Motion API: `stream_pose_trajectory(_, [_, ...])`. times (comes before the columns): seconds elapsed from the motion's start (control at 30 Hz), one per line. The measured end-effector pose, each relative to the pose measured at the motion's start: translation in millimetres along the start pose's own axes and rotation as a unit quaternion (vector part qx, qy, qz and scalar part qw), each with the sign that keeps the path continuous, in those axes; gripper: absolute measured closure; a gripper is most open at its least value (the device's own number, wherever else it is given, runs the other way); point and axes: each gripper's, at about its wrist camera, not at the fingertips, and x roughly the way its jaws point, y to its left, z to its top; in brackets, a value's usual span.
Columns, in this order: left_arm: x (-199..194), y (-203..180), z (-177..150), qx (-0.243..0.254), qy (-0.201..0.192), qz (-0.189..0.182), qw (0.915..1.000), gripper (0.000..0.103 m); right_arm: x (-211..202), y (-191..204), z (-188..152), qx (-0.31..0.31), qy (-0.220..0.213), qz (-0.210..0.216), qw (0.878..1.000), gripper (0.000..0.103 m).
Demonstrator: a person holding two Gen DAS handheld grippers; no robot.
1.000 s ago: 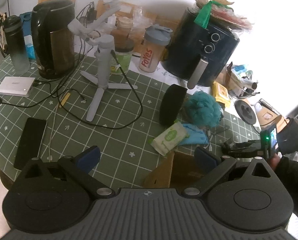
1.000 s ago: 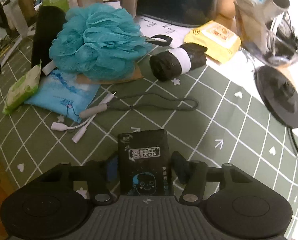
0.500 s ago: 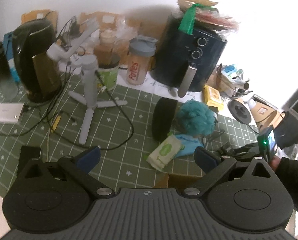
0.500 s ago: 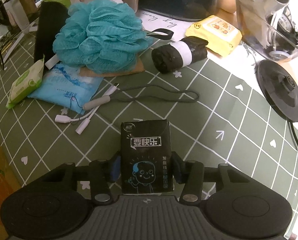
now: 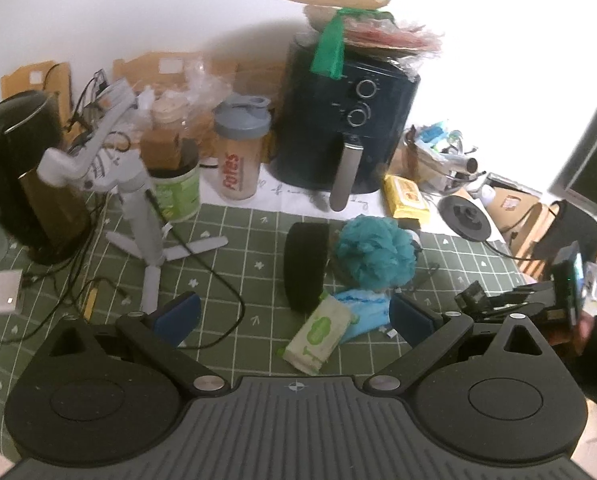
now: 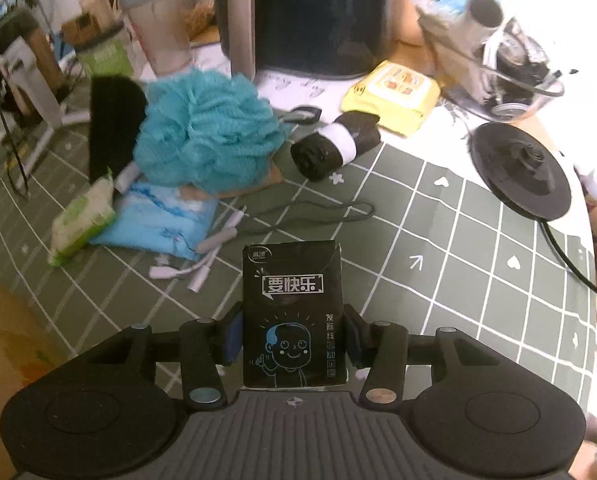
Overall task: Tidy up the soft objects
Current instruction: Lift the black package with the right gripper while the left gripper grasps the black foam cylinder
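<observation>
My right gripper (image 6: 293,336) is shut on a black tissue pack (image 6: 292,280) with a cartoon face, held above the green checked mat (image 6: 458,240). Ahead of it lie a teal bath loofah (image 6: 206,136), a blue soft pack (image 6: 158,224), a green wipes pack (image 6: 82,216), a black roll of bags (image 6: 334,146) and a yellow wipes pack (image 6: 394,96). My left gripper (image 5: 293,314) hangs open and empty above the green wipes pack (image 5: 318,334), with the loofah (image 5: 374,254) beyond it. The right gripper (image 5: 498,300) shows at the left wrist view's right edge.
A cardboard box (image 6: 10,340) sits at the right wrist view's lower left. White cables (image 6: 202,256) and a black cord (image 6: 318,212) lie on the mat. An upright black pad (image 5: 306,264), air fryer (image 5: 346,136), tripod (image 5: 138,200), kettle (image 5: 26,168) and kettle base (image 6: 522,168) crowd the table.
The right gripper has closed on the black tissue pack and lifted it off the mat. The left gripper has moved and rolled; the cardboard box has dropped out of its view.
</observation>
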Motion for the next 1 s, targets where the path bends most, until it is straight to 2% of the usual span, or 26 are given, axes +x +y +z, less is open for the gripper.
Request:
stream_pose_trajectory(0.33, [30.8, -3.4, 12.4, 0.034, 0.008, -0.019, 0.9992, 0.0, -44.1, 6.9, -17.6, 0.046, -0.028, -0.001, 0.999, 0.051])
stream_pose_trajectory(0.9, [98.8, -6.1, 18.1, 0.077, 0.031, -0.043, 0.9956, 0.002, -89.3, 24.3, -51.1, 0.113, -0.061, -0.01, 0.992, 0.051])
stream_pose_trajectory(1.0, [116.5, -5.3, 18.6, 0.081, 0.045, -0.045, 0.9947, 0.015, -95.9, 25.9, -56.6, 0.122, -0.065, -0.012, 0.99, 0.051])
